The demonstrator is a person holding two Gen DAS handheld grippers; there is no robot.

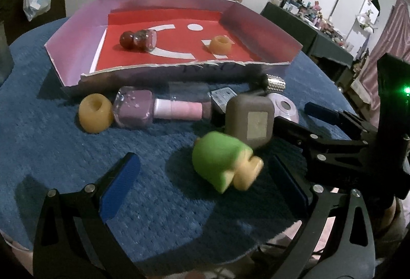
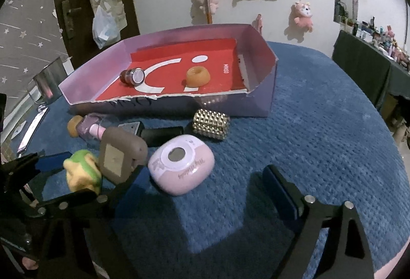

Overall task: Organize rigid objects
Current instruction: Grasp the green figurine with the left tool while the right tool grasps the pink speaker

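Observation:
A lilac cardboard tray [image 1: 74,48] [image 2: 271,79] with a red floor holds a dark red bottle [image 1: 139,39] [image 2: 132,76] and an orange ring [image 1: 219,44] [image 2: 197,76]. In front of it on the blue cloth lie another orange ring [image 1: 95,112], a purple nail polish bottle [image 1: 153,110], a taupe square case [image 1: 249,121] [image 2: 120,154], a pink round-cornered case [image 2: 182,167], a studded gold cylinder [image 2: 211,124] and a green-yellow toy [image 1: 226,167] [image 2: 82,172]. My left gripper [image 1: 207,184] is open around the green toy, which looks blurred. My right gripper [image 2: 205,192] is open just before the pink case.
A black flat device [image 2: 164,134] lies among the items. A metal cup [image 2: 48,85] stands at the table's left. A dark side table with many small bottles [image 2: 379,48] stands at the right. Plush toys hang on the wall.

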